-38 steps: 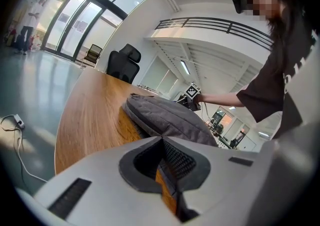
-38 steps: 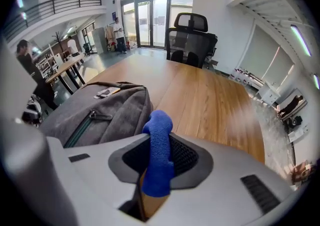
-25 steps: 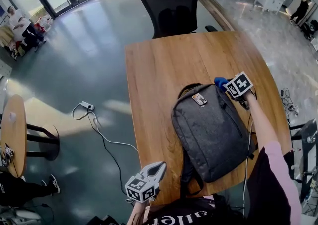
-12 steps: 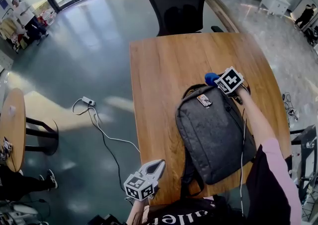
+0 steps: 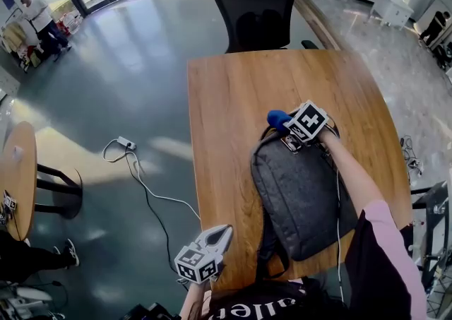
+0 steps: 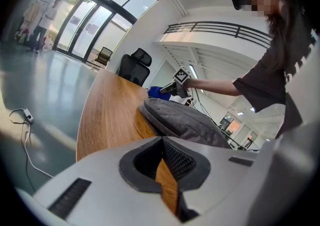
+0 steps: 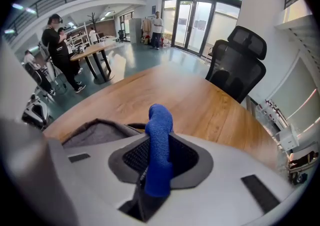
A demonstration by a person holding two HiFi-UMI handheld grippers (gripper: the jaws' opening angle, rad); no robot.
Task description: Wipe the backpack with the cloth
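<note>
Nearest: left gripper (image 5: 220, 235) hangs off the near table edge, low by the person's body. Jaws together, nothing between them. Idle.

Backpack (image 5: 300, 195) lies flat on the wooden table (image 5: 226, 107), straps trailing over the near edge, top handle pointing away. Grey woven fabric, slightly heathered, soft and padded, rounded corners. Small tag patch near the top.

Right gripper (image 5: 288, 125) is at the bag's far end, by the handle. Jaws clamped on the cloth (image 7: 160, 140): blue, terry-like, bunched into a thick roll that stands out beyond the tips. Cloth sits at the bag's top edge; can't tell whether it presses on the fabric.

Judgement on the step: the roll offers only a narrow face, so tilt the gripper to lay more cloth on the weave and drag in long strokes from the handle toward the straps. Light pressure, since the bag will likely slide on smooth wood. The free left gripper could pin the near end. Watch the tag and zip for snagging.

Beyond: black mesh office chair (image 5: 258, 4) at the far table edge; glossy grey floor with a white cable (image 5: 141, 177).
</note>
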